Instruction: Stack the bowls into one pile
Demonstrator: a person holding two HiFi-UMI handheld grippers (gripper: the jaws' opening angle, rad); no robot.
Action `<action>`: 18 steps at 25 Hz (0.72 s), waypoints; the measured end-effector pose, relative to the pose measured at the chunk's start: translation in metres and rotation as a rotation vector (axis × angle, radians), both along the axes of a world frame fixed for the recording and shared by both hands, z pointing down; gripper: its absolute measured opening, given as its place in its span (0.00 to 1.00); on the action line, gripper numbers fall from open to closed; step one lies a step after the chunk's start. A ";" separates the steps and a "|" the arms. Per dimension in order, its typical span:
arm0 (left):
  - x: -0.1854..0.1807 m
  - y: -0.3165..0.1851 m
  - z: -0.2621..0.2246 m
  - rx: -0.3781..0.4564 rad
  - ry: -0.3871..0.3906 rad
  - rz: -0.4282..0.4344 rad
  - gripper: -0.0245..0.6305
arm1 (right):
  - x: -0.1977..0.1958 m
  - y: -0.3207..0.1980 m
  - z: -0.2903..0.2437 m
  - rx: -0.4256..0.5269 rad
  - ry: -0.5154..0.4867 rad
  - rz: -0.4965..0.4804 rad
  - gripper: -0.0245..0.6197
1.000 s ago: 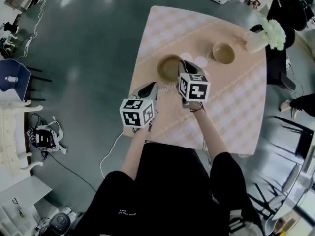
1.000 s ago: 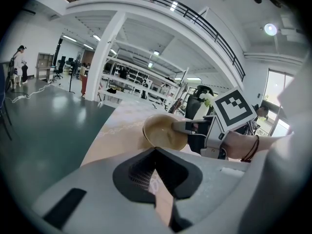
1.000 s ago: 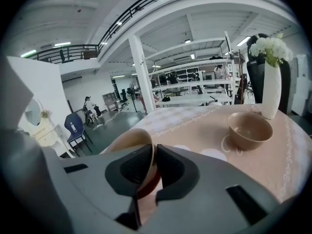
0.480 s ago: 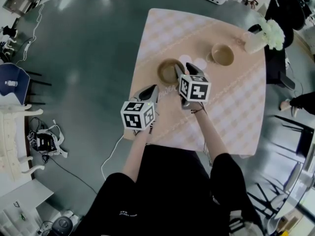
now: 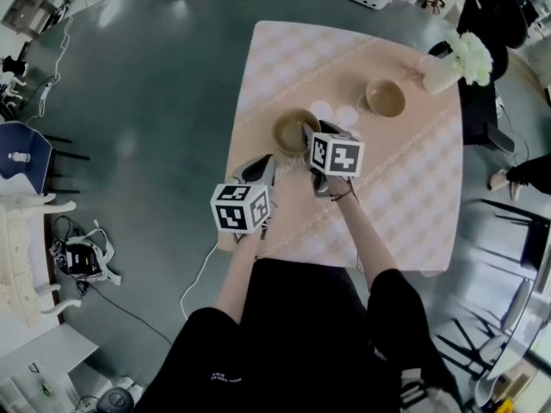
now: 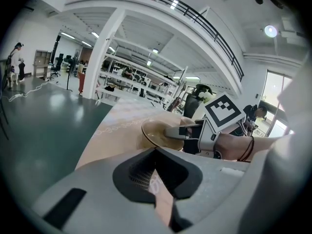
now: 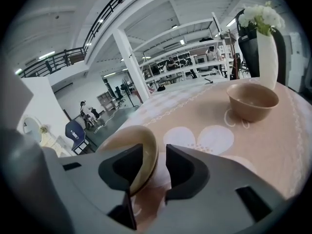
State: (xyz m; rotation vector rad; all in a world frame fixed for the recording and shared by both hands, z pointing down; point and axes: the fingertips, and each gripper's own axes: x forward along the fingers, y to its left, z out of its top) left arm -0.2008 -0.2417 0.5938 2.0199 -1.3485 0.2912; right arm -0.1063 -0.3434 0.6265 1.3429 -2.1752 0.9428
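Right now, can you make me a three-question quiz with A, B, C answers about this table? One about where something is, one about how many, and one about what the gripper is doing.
1. Where does the vase of white flowers stand?
A. On the floor.
B. At a far corner of the table.
C. On a chair.

2. How many bowls are on the table?
A. One.
B. Two.
C. Four.

3. How do the right gripper's jaws stand?
A. Shut with nothing between them.
B. Clamped on the vase.
C. Apart, either side of the near bowl's rim.

Answers:
1 B: the head view shows it at the table's far right corner.
2 B: the near bowl and the far bowl are the only ones.
3 C: the right gripper view shows the rim between the jaws. They have just opened wide and begun closing, and there is a gap at the outer jaw.
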 end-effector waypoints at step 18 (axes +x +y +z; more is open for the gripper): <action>0.007 0.002 -0.003 -0.010 -0.018 -0.031 0.03 | 0.015 -0.003 -0.009 -0.038 -0.086 0.070 0.08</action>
